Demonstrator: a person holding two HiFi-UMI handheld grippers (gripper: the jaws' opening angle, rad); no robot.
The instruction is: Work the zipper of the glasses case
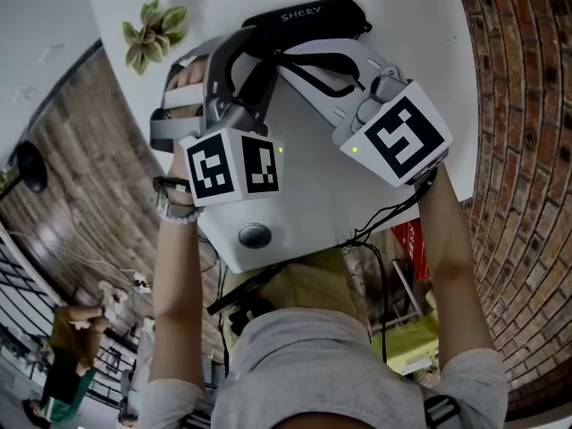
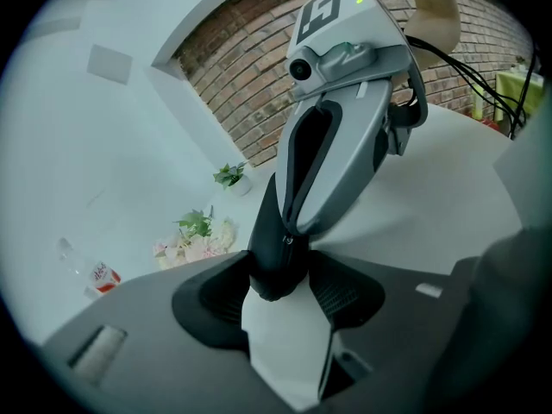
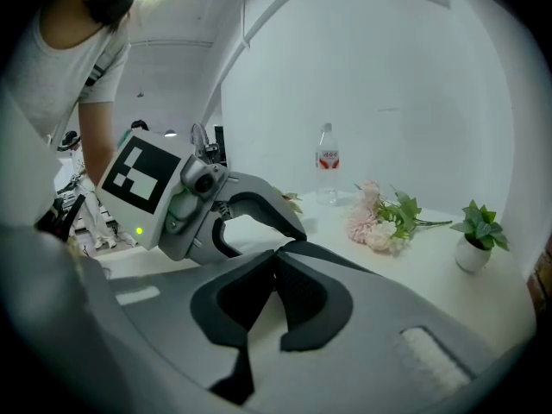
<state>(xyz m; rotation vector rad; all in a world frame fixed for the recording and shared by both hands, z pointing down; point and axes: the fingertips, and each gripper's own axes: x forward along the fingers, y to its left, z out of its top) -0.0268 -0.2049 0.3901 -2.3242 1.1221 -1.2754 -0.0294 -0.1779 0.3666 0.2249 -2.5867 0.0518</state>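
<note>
My left tongs [image 2: 276, 276] clamp one end of the black zippered glasses case [image 1: 308, 13] over the white counter [image 1: 407, 34]. My right tongs [image 3: 278, 253] sit pinched together, empty as far as I see.

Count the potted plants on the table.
1: a small potted plant on the white table, right of the pink flower bouquet; others may be hidden.

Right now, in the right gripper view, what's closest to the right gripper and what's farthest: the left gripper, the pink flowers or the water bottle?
1. Left gripper, right in front, to the left.
2. Pink flowers, farther out, to the right.
3. Water bottle, behind the flowers, at the back.
</note>
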